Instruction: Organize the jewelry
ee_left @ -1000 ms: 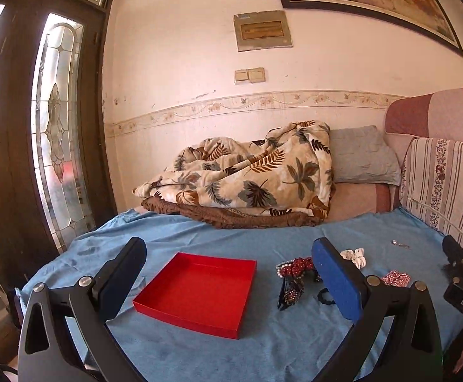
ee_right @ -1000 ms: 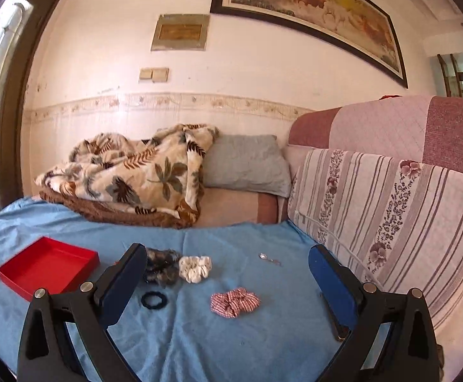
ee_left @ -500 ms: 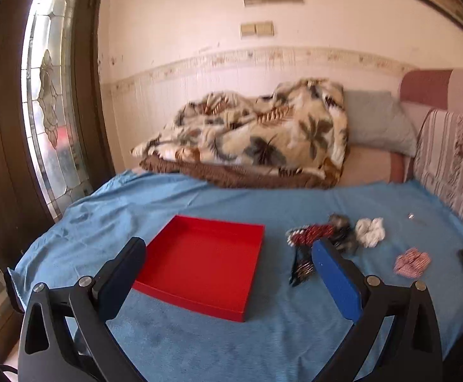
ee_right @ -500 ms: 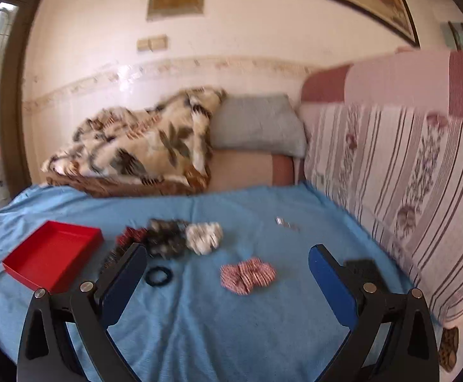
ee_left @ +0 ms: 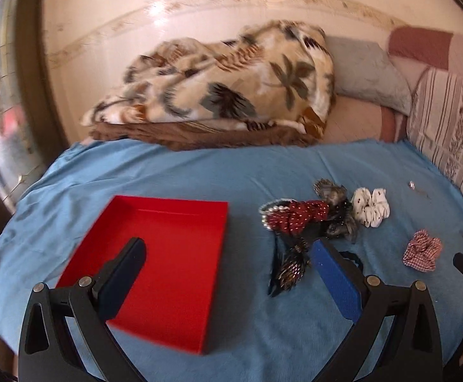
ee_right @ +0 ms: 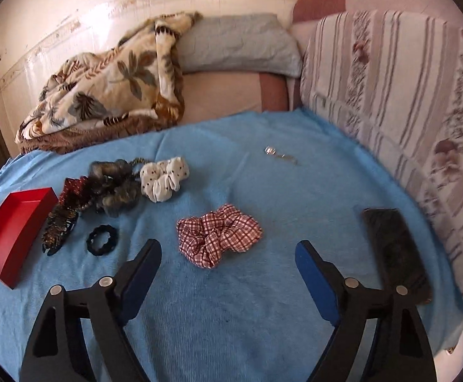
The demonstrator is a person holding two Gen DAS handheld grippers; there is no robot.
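Both wrist views have pitched down toward the blue bedspread (ee_right: 295, 191) since 0.5 s ago, the right gripper (ee_right: 228, 256) now hanging just short of the red checked scrunchie (ee_right: 218, 234), which I judge the likely first pick. Neither claw holds anything: left gripper (ee_left: 228, 254) gapes over the empty red tray (ee_left: 155, 254), right equally wide. Only partial lettering "DA" shows on the right gripper's body in the left view.

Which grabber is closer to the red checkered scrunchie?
Right. The right gripper hangs open just in front of the checkered scrunchie. The left gripper is off to its left, by the red tray.
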